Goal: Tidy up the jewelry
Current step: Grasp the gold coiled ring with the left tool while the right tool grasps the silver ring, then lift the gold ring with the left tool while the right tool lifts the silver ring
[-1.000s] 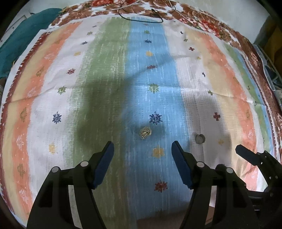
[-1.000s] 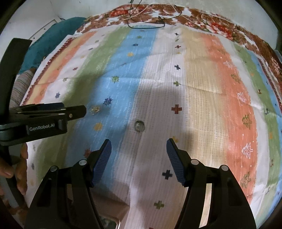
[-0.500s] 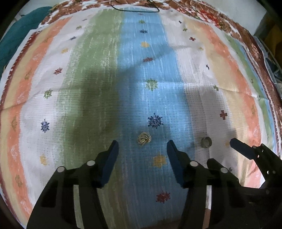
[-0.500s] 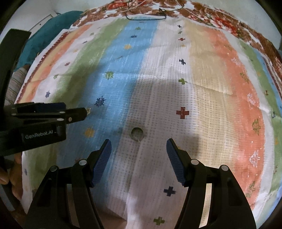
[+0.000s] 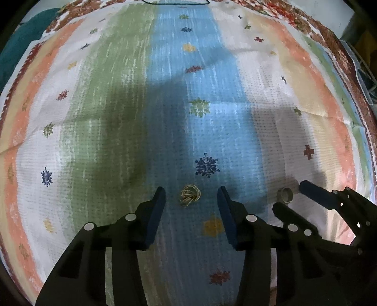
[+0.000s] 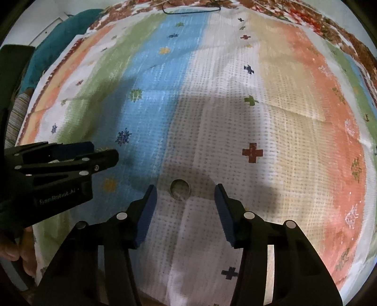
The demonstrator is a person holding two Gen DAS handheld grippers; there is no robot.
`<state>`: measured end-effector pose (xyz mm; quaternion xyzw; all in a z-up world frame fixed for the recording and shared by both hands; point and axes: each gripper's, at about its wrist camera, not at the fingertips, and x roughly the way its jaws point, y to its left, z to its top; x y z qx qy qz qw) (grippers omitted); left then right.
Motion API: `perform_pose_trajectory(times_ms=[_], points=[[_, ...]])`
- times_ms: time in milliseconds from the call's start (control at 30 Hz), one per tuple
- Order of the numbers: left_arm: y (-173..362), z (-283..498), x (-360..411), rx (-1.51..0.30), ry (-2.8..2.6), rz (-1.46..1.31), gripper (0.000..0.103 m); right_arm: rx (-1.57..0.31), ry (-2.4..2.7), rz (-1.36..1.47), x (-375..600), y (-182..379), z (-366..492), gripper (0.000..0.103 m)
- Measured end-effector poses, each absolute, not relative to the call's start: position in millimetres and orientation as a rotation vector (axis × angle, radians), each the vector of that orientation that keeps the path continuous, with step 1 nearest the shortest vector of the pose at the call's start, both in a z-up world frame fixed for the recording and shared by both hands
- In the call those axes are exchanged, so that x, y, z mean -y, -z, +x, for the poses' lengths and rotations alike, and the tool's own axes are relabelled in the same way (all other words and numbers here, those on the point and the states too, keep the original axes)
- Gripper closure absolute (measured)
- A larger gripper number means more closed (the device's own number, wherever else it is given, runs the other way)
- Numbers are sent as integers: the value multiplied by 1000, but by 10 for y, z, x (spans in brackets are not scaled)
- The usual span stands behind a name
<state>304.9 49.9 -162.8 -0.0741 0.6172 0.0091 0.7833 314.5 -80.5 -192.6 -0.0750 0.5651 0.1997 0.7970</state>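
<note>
A small gold wire earring (image 5: 189, 196) lies on the blue stripe of the striped cloth (image 5: 132, 117). My left gripper (image 5: 191, 195) is open, its fingertips on either side of the earring, apart from it. A silver ring (image 6: 180, 189) lies on the white stripe; it also shows in the left wrist view (image 5: 285, 195). My right gripper (image 6: 183, 191) is open with the ring between its fingertips, not touching. The right gripper also shows in the left wrist view (image 5: 292, 195). The left gripper shows in the right wrist view (image 6: 103, 153) and hides the earring there.
A thin dark cord (image 6: 193, 9) lies at the cloth's far edge. A teal fabric (image 6: 54, 44) sits beyond the cloth at the far left. A hand (image 6: 14, 249) holds the left gripper at the lower left.
Both grippers have moved forward and down. The earring now sits between the left fingertips and the ring between the right fingertips. Both stay open.
</note>
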Motion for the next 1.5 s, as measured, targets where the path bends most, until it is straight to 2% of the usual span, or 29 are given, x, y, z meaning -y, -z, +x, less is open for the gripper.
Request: perform_pose_trajectory(times_ms=[100,167,267,433,800,867,933,1500], points=[[1657,3052,-490,-1335,-21,-156,62,-1211,-427,-166,783,1937,3168,57],[1659,3054,-484,-1330,-28,-146,69,-1213,-422,-171,776,1944,3176,62],[1671,3046,-505,-1328,-32,-145,75,-1214,-407,-185,778,1950,3175,67],[1672,3025,-549,-1327,-47,-137,85,-1230,-411,-183,782,1964,3196,83],[1608,2966,-618,-1313,-46,-139,86,-1223,-419,-184,829,1925,3164,84],[1569,2939,-617,-1308,-45,-142,91,-1219,-417,-187,856,1901,3130,84],[1520,2887,-619,-1298,-41,-144,91,-1210,-416,-191,857,1865,3102,84],[948,2497,-450,-1194,10,-157,91,-1078,-432,-187,938,1285,2590,84]])
